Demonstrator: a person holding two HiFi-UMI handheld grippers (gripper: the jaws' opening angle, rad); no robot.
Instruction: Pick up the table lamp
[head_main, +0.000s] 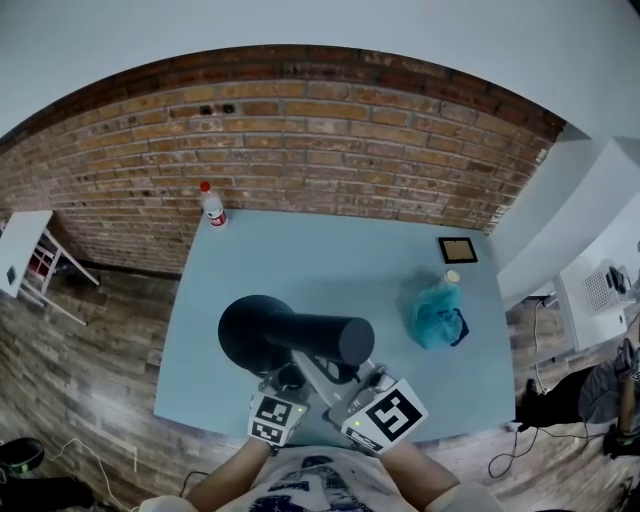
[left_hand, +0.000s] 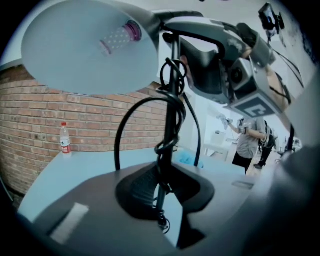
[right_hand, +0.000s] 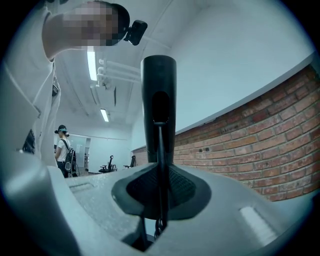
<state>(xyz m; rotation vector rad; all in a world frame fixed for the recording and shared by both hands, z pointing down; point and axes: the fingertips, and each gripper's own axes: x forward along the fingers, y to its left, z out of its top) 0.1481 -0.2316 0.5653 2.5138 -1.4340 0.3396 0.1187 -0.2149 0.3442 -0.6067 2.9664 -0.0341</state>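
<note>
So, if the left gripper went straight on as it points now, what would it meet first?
The lamp's pole, clamped in the left gripper's tongs. Behind it, probably the blue bag on the table, though depth is unclear.

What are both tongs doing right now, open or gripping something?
The left tongs: shut on the table lamp, at its cord-wrapped stem.
The right tongs: shut on the table lamp too, at a dark upright part.

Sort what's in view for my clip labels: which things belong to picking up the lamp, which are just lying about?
In the job: table lamp; left gripper and right gripper, both shut on it.
Lying about: water bottle; teal plastic bag; small dark-framed square; all on the blue table.
</note>
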